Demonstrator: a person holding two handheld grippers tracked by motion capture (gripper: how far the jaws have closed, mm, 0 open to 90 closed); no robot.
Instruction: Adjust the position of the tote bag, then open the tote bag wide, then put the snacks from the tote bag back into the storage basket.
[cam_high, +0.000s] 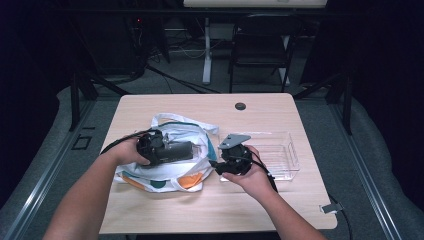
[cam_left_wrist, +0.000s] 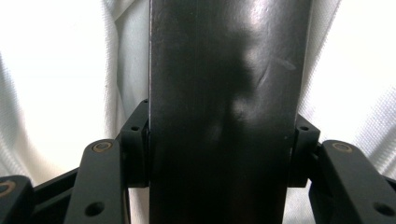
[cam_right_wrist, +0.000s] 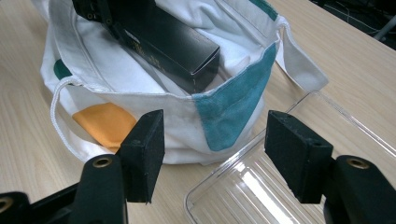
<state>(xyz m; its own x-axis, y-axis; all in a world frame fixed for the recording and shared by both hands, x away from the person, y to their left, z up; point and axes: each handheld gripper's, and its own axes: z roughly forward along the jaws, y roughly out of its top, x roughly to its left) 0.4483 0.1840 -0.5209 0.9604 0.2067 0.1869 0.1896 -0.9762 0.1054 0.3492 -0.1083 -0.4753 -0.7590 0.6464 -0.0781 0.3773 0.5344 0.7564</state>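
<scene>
Left gripper (cam_high: 192, 150) clamped black box (cam_right_wrist: 163, 37), box lying inside white bag (cam_high: 165, 170) at surface's 9 o'clock. Right gripper (cam_right_wrist: 212, 149) open, empty, above clear tray (cam_high: 290, 150) at 3 o'clock. Best to lift box straight, slowly, clear of bag rim.

Black box (cam_right_wrist: 163, 39) tilted, lower end inside white tote bag (cam_right_wrist: 140, 93).
</scene>
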